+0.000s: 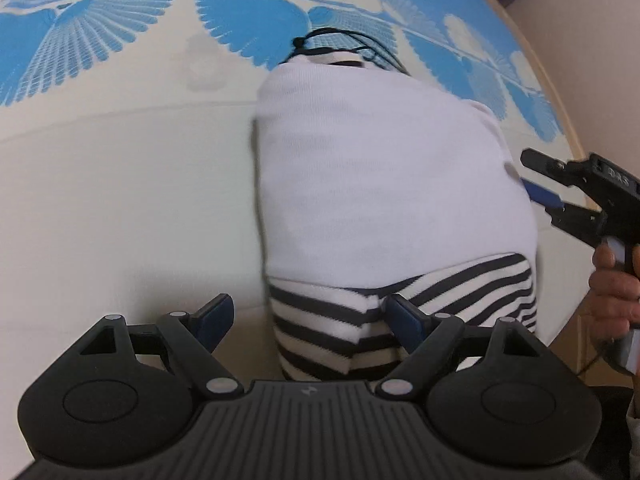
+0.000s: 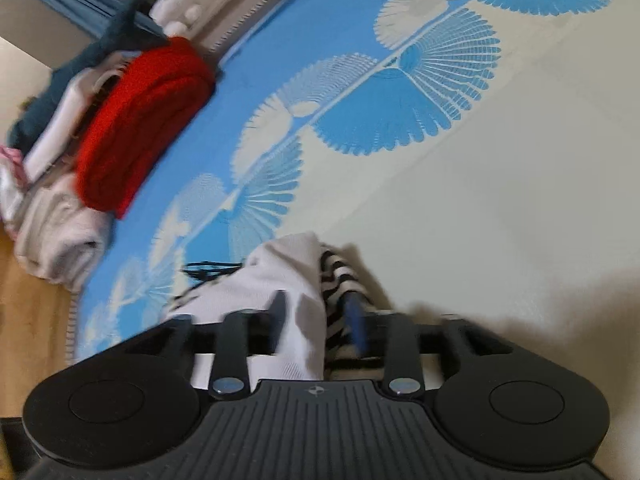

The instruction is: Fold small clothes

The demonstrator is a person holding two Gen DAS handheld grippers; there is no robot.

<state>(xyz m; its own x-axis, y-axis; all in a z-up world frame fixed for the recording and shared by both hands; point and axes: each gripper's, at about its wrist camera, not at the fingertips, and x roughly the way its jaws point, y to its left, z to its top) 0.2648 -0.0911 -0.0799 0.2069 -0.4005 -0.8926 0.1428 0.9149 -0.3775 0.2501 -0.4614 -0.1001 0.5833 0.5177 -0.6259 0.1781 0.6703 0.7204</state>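
The left gripper had its jaws apart, one resting on a striped shirt folded white side up on a blue-patterned mat. The right gripper had its jaws clamped on the shirt's edge. Beyond lay a pile of clothes.

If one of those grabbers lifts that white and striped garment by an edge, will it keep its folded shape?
Probably not. The white and striped garment looks like soft knit, so it would likely droop and unfold. It seems light and unlikely to slip from the right gripper, whose fingers straddle bunched cloth. Its black cord may dangle.
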